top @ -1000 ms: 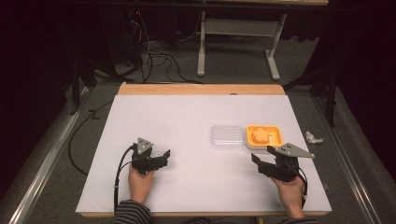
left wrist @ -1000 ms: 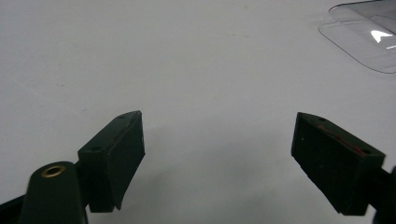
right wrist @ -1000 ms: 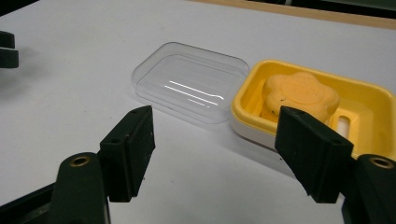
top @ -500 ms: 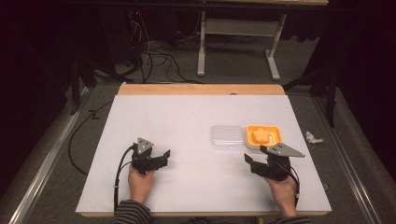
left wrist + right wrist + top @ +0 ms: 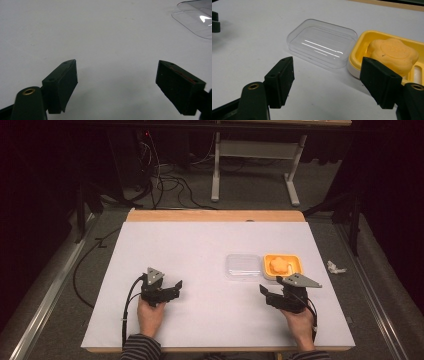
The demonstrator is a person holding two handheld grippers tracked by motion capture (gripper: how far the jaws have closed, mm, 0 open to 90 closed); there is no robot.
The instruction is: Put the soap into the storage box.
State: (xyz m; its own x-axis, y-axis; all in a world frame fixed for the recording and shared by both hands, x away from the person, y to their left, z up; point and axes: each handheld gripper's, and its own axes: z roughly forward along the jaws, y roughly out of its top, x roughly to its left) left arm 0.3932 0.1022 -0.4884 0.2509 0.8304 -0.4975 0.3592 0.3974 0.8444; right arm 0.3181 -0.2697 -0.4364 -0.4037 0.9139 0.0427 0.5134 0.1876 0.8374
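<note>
Both the left gripper (image 5: 172,287) and right gripper (image 5: 270,292) rest on the desk (image 5: 200,250) with jaws spread and empty (nothing handled yet), while the clear lid (image 5: 323,42) lies just beside the yellow dish (image 5: 359,53) holding soap (image 5: 393,55), apparently awaiting closing.

White table (image 5: 200,250): clear lid (image 5: 243,266) touching yellow soap dish (image 5: 296,264), right side.

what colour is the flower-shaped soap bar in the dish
Orange, the flower-shaped soap bar sits in a yellow plastic dish; clearest in the right gripper view.
</note>
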